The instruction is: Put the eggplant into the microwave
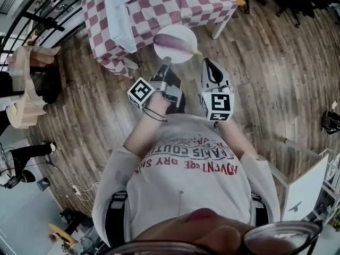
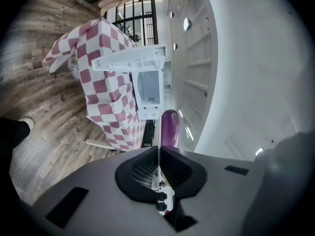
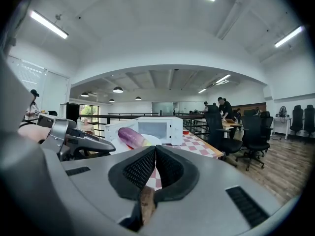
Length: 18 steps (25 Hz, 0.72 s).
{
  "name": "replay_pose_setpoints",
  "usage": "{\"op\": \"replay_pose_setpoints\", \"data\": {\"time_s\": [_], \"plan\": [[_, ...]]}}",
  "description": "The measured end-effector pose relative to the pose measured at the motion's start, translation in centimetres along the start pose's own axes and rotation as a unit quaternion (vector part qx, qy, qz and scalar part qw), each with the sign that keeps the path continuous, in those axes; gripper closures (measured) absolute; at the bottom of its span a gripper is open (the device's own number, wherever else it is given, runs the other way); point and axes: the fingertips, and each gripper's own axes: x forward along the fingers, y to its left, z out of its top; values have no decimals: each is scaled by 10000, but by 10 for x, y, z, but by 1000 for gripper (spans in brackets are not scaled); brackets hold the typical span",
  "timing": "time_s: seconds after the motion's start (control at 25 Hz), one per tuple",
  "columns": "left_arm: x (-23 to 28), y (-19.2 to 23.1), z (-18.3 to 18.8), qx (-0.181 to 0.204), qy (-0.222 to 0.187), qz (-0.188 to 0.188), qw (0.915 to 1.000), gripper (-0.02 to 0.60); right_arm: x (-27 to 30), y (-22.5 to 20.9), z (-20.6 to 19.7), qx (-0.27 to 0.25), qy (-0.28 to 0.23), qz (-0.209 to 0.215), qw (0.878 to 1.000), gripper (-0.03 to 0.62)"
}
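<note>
A purple eggplant (image 1: pixel 172 42) lies on a small white plate (image 1: pixel 186 33). My left gripper (image 1: pixel 166 64) is shut on the plate's near rim and holds it level in front of the person. In the left gripper view the plate (image 2: pixel 158 132) shows edge-on as a thin line between the jaws, with the eggplant (image 2: pixel 171 127) beyond it. The white microwave (image 2: pixel 147 90) stands on the checkered table (image 1: pixel 186 4) with its door (image 2: pixel 130 60) open. My right gripper (image 1: pixel 208 62) is beside the plate, shut with nothing in it. Its view shows the eggplant (image 3: pixel 129 135) before the microwave (image 3: pixel 162 128).
The floor is wood planks. Black office chairs (image 3: pixel 251 132) and desks with people stand to the right of the table. A railing (image 2: pixel 133 18) runs behind the table. A white cabinet (image 1: pixel 308 190) stands at the right, and cables (image 1: pixel 79 190) lie on the floor at the left.
</note>
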Motion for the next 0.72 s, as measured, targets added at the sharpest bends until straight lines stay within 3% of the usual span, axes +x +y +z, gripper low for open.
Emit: {"op": "replay_pose_setpoints", "data": {"time_s": [0.16, 0.36, 0.72], "plan": [[36, 8, 17, 36, 99, 85, 9999, 548, 37, -7, -2, -76, 74, -74, 9999, 568], [87, -3, 51, 104, 260, -76, 9996, 548, 95, -11, 10, -176, 67, -233, 9996, 568], [152, -11, 120, 45, 115, -150, 9998, 548, 191, -9, 32, -189, 55, -111, 9997, 568]]}}
